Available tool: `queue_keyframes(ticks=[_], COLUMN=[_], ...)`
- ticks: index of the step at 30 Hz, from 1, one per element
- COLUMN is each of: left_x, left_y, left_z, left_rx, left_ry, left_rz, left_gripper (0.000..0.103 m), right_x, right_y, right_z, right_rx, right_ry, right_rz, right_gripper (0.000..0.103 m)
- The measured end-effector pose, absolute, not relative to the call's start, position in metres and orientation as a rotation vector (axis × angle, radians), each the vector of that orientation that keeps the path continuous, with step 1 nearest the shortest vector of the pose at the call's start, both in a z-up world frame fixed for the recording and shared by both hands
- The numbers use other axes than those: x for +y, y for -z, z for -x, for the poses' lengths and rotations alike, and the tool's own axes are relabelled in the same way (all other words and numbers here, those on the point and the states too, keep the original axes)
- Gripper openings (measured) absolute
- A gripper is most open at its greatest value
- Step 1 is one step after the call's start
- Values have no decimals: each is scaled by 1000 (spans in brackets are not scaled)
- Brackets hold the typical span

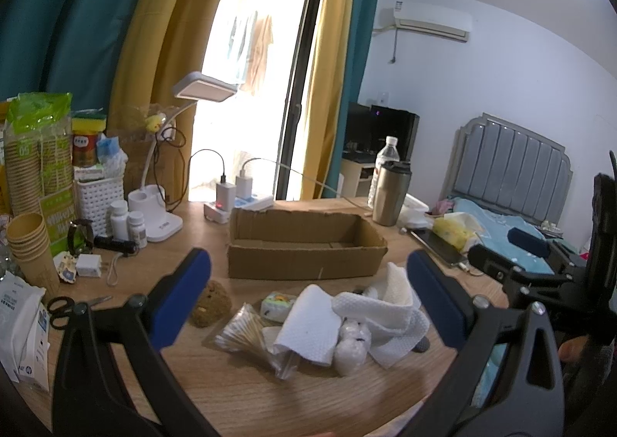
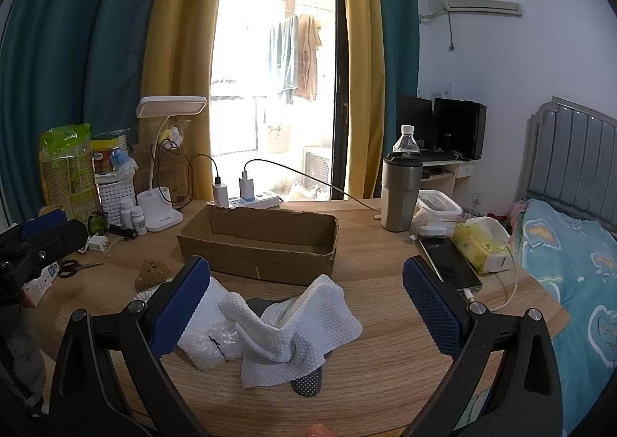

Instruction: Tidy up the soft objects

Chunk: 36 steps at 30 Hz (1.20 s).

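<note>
- On the table (image 1: 239, 394), just in front of the box (image 1: 304, 244): lying in a loose heap, the cloth (image 2: 293, 325), a folded paper towel (image 1: 308, 325), a bag of swabs (image 1: 241, 333), a clear bag of cotton balls (image 1: 351, 344).
- Off to the left of the heap: sitting alone, a brown sponge (image 1: 210, 304).
- Under the cloth: peeking out, something dark and dotted (image 2: 306, 383), perhaps an insole; too covered to tell.
- Hovering over the heap with jaws spread wide and holding nothing: left gripper (image 1: 308, 294).
- Hovering likewise, wide apart and bare, straddling the cloth: right gripper (image 2: 306, 300).
- Looking light, limp and crushable, all of it: no risk of breaking, but likely sagging and dragging neighbours along when lifted.
- Best pinching the cloth at its raised ridge; taking the bags by their gathered tops, the plastic likely being slick.
- Standing open and seemingly empty: the box, waiting as the likely destination.
</note>
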State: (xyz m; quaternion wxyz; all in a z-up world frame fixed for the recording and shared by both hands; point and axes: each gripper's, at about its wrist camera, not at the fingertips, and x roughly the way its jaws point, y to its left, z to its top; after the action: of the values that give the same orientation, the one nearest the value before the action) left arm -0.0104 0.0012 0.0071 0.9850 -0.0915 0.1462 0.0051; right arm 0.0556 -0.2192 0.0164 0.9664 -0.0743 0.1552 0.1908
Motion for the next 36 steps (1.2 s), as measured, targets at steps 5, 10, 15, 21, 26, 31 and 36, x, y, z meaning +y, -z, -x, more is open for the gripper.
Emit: queue_keyframes(ticks=[5, 10, 15, 21, 26, 31, 36], left_x=[2, 2, 2, 2, 2, 4, 4], left_y=[-7, -6, -6, -6, -4, 3, 10], left_z=[11, 11, 11, 11, 15, 13, 4], left_rx=[294, 294, 294, 294, 294, 309, 343], left_ry=[-11, -10, -10, -10, -16, -26, -21], left_rz=[186, 187, 185, 185, 183, 185, 195], left_gripper=[102, 102, 102, 102, 102, 102, 102], right_x=[-219, -218, -219, -218, -218, -219, -222], right_y=[-16, -16, -16, -16, -12, -7, 4], right_z=[-55, -55, -55, -54, -55, -61, -72], right_rx=[313, 314, 314, 314, 323, 338, 366], right_ry=[-385, -386, -386, -386, -387, -386, -377], right_rz=[151, 150, 151, 150, 148, 147, 149], right_gripper=[102, 102, 102, 102, 102, 102, 102])
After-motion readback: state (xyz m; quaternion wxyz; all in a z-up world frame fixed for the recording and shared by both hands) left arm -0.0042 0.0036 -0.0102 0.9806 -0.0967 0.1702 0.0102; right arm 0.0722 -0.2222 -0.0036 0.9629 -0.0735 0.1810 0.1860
